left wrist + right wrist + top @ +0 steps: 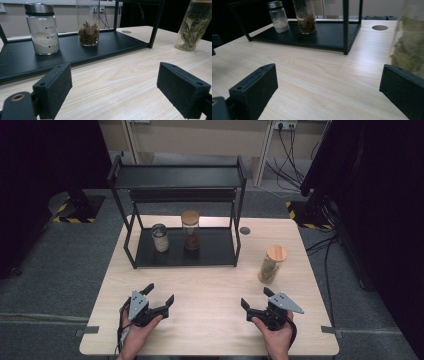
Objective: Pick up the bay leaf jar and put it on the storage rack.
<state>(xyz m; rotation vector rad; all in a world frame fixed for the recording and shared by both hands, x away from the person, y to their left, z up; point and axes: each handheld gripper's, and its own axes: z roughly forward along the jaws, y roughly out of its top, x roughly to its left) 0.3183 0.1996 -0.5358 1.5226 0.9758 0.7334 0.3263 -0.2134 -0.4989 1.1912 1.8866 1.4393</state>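
A black two-tier rack (220, 254) stands at the back of the wooden table (210, 290). On its lower shelf stand a metal-lidded jar of white powder (160, 238) (43, 30) (278, 17) and a tall wood-lidded jar of brown star-shaped spice (190, 231) (88, 27) (305, 15). A wood-lidded jar of green leaves (271, 264) (193, 25) (409, 42) stands on the table right of the rack. My left gripper (160, 295) (115, 97) rests open near the front left. My right gripper (256, 299) (329, 95) is open at the front right, just short of the leaf jar.
A round cable hole (244, 230) (379, 27) sits in the table behind the rack's right leg. The rack's top shelf (175, 176) is bare. Grey carpet, dark stands and wall cables surround the table.
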